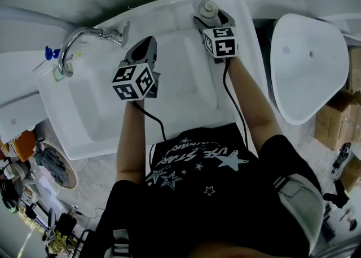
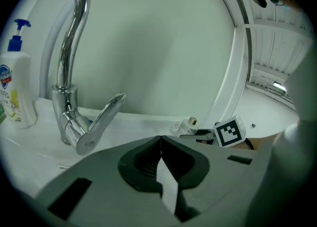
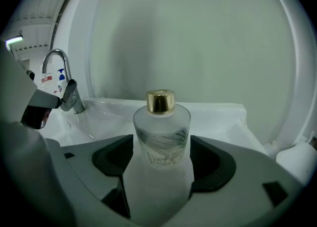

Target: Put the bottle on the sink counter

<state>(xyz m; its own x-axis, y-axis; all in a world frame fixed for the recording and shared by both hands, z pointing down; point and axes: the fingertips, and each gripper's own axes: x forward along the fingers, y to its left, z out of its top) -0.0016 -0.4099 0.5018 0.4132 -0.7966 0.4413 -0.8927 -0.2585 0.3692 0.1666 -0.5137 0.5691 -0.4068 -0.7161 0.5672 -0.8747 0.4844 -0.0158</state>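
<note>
A frosted glass bottle (image 3: 162, 134) with a gold cap stands upright between the jaws of my right gripper (image 3: 162, 154), which press on both of its sides. In the head view this bottle (image 1: 207, 8) is at the back right corner of the white sink counter (image 1: 237, 3), with the right gripper (image 1: 210, 19) just behind it; its base is hidden. My left gripper (image 1: 144, 44) hangs over the basin, shut and empty, its jaws meeting in the left gripper view (image 2: 160, 144). From there the bottle (image 2: 187, 123) shows far right.
A chrome faucet (image 1: 84, 40) curves over the basin's left side, with a pump soap dispenser (image 2: 17, 89) beside it. A white ceramic fixture (image 1: 307, 65) stands to the right of the sink, with cardboard boxes (image 1: 335, 119) past it. Clutter lies on the floor at lower left.
</note>
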